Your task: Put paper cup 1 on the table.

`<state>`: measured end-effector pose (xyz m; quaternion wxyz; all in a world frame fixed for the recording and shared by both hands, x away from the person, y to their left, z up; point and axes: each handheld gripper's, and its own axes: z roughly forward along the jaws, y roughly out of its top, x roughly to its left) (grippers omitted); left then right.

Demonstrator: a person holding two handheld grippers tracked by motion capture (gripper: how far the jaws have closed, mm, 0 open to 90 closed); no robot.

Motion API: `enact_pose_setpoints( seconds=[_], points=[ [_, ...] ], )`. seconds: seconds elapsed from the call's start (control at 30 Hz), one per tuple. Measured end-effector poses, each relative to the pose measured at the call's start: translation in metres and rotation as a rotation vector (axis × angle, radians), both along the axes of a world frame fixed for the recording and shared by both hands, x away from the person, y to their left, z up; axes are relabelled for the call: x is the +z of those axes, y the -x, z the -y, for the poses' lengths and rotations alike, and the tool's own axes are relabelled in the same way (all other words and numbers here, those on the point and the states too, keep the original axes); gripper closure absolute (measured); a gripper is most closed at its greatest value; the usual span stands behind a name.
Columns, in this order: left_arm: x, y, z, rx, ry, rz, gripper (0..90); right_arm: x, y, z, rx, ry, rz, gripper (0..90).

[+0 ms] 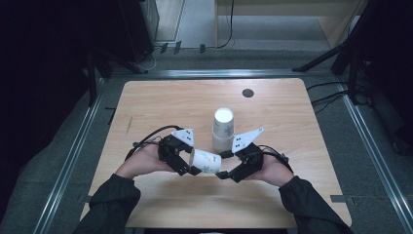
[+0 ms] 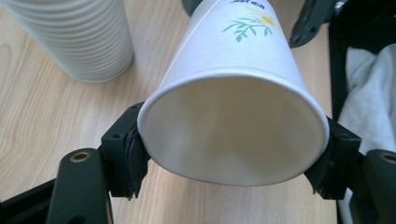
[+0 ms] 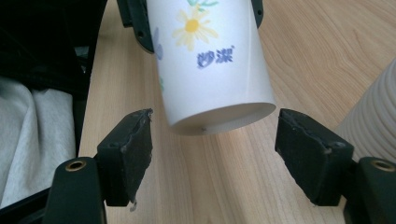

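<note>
The left gripper is clamping a single paper cup at its rim, holding it on its side just above the table in front of the stack of cups, while the right gripper is standing released, its pads either side of the cup's base without touching. The cup is looking light and thin-walled (easily crushed, a little slick), so the stiffer rolled rim or the base ring is seeming the safest place to be gripping, and only gently
</note>
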<state>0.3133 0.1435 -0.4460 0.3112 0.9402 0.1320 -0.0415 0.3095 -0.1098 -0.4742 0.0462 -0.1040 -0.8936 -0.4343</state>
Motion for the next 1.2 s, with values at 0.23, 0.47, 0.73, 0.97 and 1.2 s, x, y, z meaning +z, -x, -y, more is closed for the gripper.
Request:
enact_pose_setpoints(
  seconds=[0.23, 0.47, 0.73, 0.97, 1.2],
  points=[
    [-0.002, 0.000, 0.009, -0.004, -0.029, -0.026, 27.1, -0.005, 0.001, -0.007, 0.017, 0.022, 0.006, 28.0],
    [-0.009, 0.004, 0.023, -0.039, -0.086, -0.025, 27.0, -0.013, 0.004, -0.019, 0.047, 0.052, -0.003, 30.5],
    [-0.012, 0.006, 0.028, -0.059, -0.089, -0.036, 27.0, -0.015, 0.006, -0.023, 0.075, 0.064, 0.010, 34.4],
    [-0.013, 0.007, 0.026, -0.069, -0.069, -0.021, 17.3, -0.011, 0.006, -0.020, 0.081, 0.052, 0.021, 34.2],
    [-0.012, 0.003, 0.017, -0.036, -0.003, -0.028, 15.2, -0.008, 0.004, -0.014, 0.061, 0.031, 0.024, 34.1]
  ],
)
